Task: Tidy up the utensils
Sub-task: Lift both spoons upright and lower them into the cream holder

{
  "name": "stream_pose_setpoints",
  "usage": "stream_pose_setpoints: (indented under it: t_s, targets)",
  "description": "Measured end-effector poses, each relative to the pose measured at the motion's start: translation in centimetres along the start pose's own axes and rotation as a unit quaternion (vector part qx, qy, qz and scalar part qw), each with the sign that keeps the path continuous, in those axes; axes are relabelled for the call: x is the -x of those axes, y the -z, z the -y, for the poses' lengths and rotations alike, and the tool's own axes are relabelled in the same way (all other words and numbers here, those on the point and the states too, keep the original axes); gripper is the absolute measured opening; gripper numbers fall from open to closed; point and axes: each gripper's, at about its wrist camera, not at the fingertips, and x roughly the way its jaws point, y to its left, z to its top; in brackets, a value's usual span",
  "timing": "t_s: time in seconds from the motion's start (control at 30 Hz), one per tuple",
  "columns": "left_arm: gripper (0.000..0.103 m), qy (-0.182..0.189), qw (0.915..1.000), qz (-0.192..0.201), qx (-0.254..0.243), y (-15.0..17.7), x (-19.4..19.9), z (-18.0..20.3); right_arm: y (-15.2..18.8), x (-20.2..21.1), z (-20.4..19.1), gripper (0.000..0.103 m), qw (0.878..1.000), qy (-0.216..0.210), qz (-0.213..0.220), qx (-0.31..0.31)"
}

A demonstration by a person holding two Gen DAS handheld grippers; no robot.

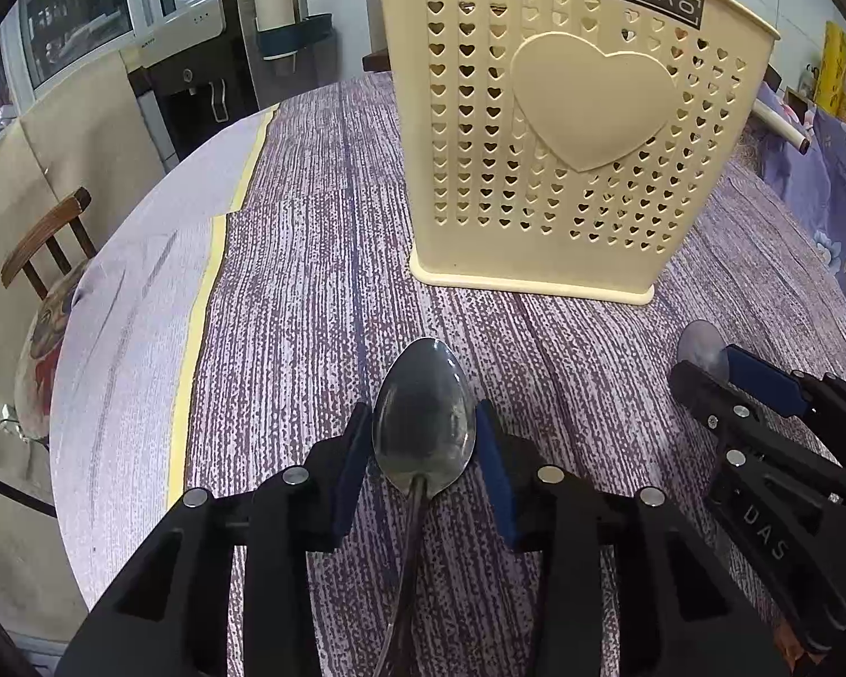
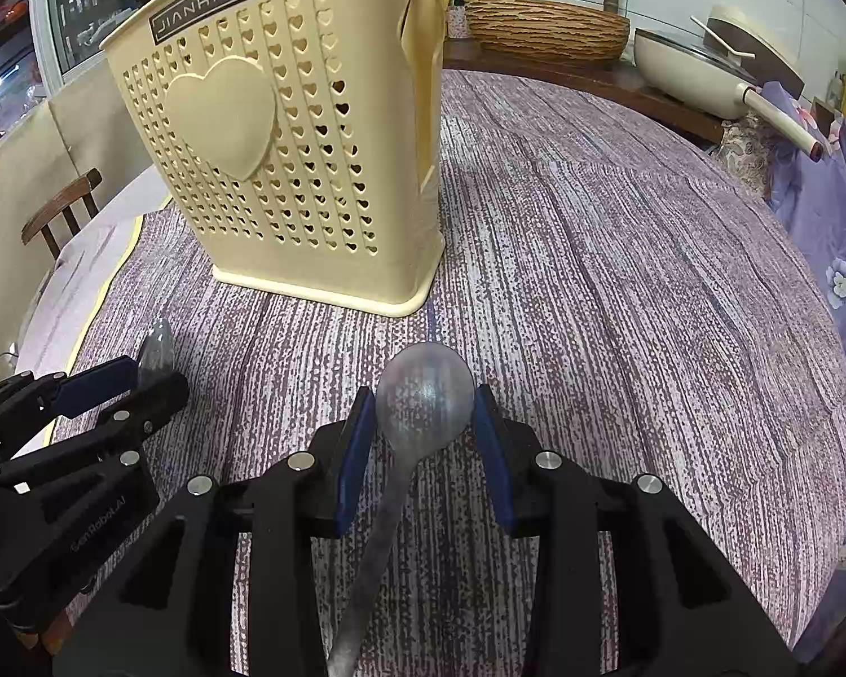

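Spoons both picked up, none in the holder yet
Left gripper [image 1: 423,440] jaws clamp the shiny spoon [image 1: 423,423], right gripper [image 2: 423,423] jaws clamp the dull spoon [image 2: 423,400]; holder [image 1: 564,130] drop-off's left.

Light was pretty even and soft for me, daylight through the window [image 1: 79,11], fisheye bending the edges hard, dark corners, faint glare on my spoon [image 1: 423,423]

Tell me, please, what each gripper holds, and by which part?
Each holds a spoon by its bowl: left gripper the shiny metal spoon, right gripper the dull grey spoon.
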Motion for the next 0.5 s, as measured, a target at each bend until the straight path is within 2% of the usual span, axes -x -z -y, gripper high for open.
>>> stream_pose_setpoints:
  t_s: [0.27, 0.5]
  targets:
    - [0.038, 0.011, 0.9998, 0.016, 0.007, -0.2, 0.8, 0.1, -0.1, 0.0, 0.1, 0.037, 1.000, -0.010, 0.001, -0.006]
    - [0.038, 0.039, 0.9981, 0.043, 0.021, -0.9, 3.2, -0.3, -0.9, 2.6, 0.7, 0.037, 0.998, -0.033, 0.043, -0.012]
